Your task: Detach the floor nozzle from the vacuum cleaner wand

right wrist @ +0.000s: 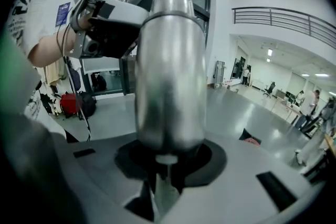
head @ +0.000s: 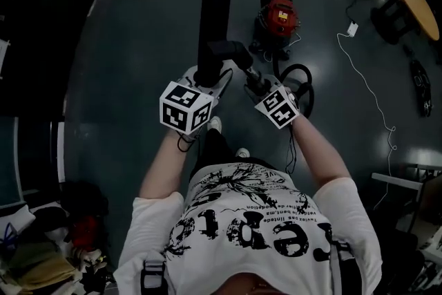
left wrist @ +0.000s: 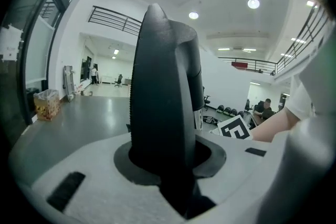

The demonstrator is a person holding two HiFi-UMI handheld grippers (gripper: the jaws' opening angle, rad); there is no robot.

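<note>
The floor nozzle [head: 214, 7] and the wand [right wrist: 170, 71] are both held up off the floor in front of the person, the nozzle's long black head pointing to the far side. The left gripper [head: 207, 74] has its jaws closed narrow on the nozzle's black neck, which fills the space between them. The right gripper [head: 257, 84] has its jaws clamped on the silver wand tube, just to the right.

Both grips look set, but the separation itself seems not yet done. From the right gripper view the tube runs up into a dark collar right beside the left gripper, and no gap shows at the joint, though it is too dark to be sure. What is left, by my reading, is to pull or twist the two apart.

On the far floor sits the red vacuum canister [head: 279, 17], its black hose [head: 301, 83] looping toward the right hand. A see-through bin [left wrist: 46, 104] stands far off on the left, holding yellowish stuff I cannot identify.
</note>
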